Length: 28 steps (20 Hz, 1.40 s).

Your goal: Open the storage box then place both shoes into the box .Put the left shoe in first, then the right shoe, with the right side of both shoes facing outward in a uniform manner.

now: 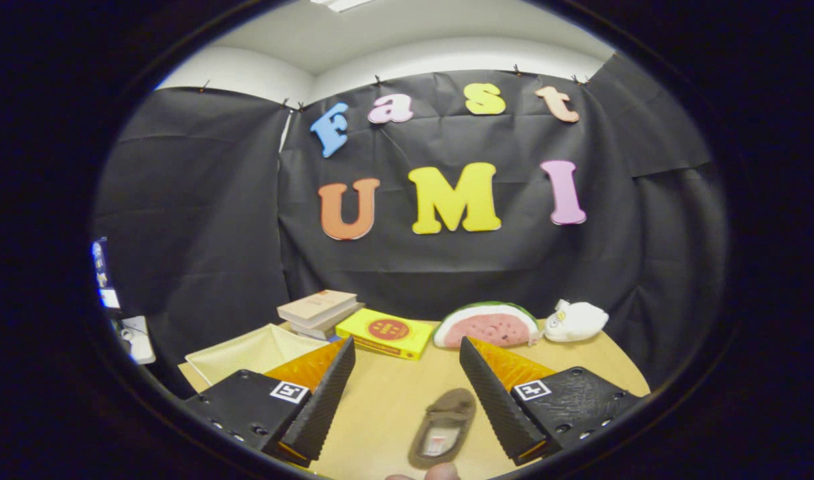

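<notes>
One brown shoe (443,427) is lying on the table (387,400) between our gripper (407,353)'s wide-open, empty fingers. Beyond the left finger, the storage box (253,352) is sitting open; next, we judge, we are closing on the shoe.

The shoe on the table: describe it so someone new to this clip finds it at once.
Start at the wooden table before the black cloth wall. The open gripper reaches over it, and the shoe lies between the fingers, near the right one. It is a flat brownish slip-on seen from above, unlike the books, watermelon toy and white plush beyond.
</notes>
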Each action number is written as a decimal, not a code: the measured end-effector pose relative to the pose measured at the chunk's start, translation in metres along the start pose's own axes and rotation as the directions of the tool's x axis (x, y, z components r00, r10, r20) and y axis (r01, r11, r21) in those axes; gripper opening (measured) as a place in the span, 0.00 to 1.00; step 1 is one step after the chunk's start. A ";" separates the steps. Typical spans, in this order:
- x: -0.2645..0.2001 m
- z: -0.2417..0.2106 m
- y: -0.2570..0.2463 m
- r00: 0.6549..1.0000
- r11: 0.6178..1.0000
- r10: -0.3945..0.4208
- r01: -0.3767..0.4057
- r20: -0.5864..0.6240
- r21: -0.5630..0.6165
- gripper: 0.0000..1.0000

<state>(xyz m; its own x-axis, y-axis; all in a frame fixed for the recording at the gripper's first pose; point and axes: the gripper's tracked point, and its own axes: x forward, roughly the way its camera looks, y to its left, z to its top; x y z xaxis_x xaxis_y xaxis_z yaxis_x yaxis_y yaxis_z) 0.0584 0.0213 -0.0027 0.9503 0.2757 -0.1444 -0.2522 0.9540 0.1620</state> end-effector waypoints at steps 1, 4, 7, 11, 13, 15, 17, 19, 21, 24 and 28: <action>0.001 -0.013 -0.013 0.999 1.000 -0.023 0.023 -0.028 0.002 0.95; 0.009 -0.047 -0.036 0.990 0.998 -0.057 0.057 -0.127 -0.003 0.95; 0.019 -0.085 -0.053 0.967 0.996 -0.086 0.082 -0.240 -0.025 0.96; 0.032 -0.129 -0.065 0.914 0.996 -0.083 0.087 -0.396 -0.008 0.96; 0.037 -0.146 -0.072 0.885 0.994 -0.092 0.109 -0.456 0.012 0.96; 0.040 -0.161 -0.073 0.853 0.992 -0.089 0.124 -0.514 0.033 0.96; 0.040 -0.174 -0.071 0.827 0.991 -0.085 0.129 -0.556 0.039 0.96; 0.045 -0.180 -0.072 0.814 0.991 -0.088 0.130 -0.574 0.033 0.96; 0.051 -0.187 -0.070 0.804 0.988 -0.080 0.141 -0.589 0.059 0.94; 0.064 -0.201 -0.062 0.787 0.984 -0.046 0.143 -0.615 0.108 0.79; 0.074 -0.207 -0.054 0.780 0.980 -0.044 0.154 -0.624 0.124 0.49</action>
<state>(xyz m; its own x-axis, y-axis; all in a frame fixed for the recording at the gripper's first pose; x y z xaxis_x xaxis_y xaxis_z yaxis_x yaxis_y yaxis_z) 0.1048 0.0142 -0.2244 0.6390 0.2470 -0.7285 -0.0785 0.9630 0.2577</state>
